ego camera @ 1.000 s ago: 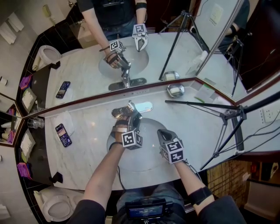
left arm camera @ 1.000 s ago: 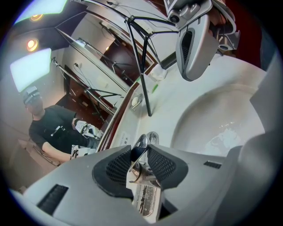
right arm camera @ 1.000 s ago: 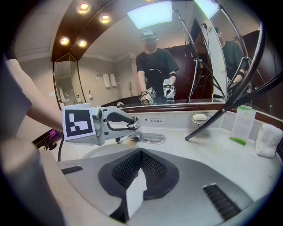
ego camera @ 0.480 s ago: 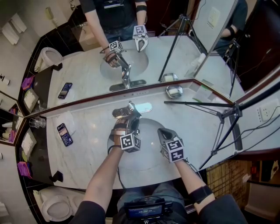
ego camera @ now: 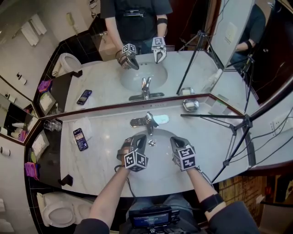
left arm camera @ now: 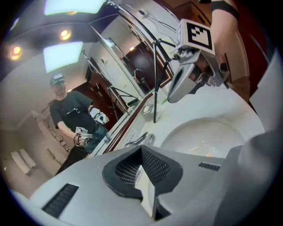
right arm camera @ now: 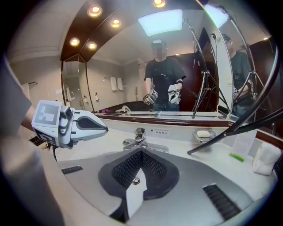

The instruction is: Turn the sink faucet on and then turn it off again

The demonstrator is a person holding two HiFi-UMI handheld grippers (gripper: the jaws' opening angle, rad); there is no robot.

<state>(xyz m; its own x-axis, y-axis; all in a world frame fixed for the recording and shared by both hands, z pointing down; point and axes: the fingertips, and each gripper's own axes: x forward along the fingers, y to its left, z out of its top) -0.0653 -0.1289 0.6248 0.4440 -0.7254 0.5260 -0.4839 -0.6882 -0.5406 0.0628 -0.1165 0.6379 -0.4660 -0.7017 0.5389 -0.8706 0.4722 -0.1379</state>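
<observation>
Hovering at six o'clock from the chrome lever faucet (ego camera: 147, 121), the grey left gripper (ego camera: 138, 140) (jaws just closing) and right gripper (ego camera: 176, 142) are clenching nothing; any half-lowered lever is risking drips.

Warm ceiling spots (right arm camera: 94, 9) and a bright panel (right arm camera: 160, 20) light the pale worktop (ego camera: 100, 151) evenly with soft shadows, while both gripper views bend strongly and darken at their corners, the left one slightly blurred.

The head view looks steeply down on the counter (ego camera: 98, 155). Both gripper views sit low and close, facing the mirror (right arm camera: 132, 75); all three share the faucet (ego camera: 147, 121).
</observation>
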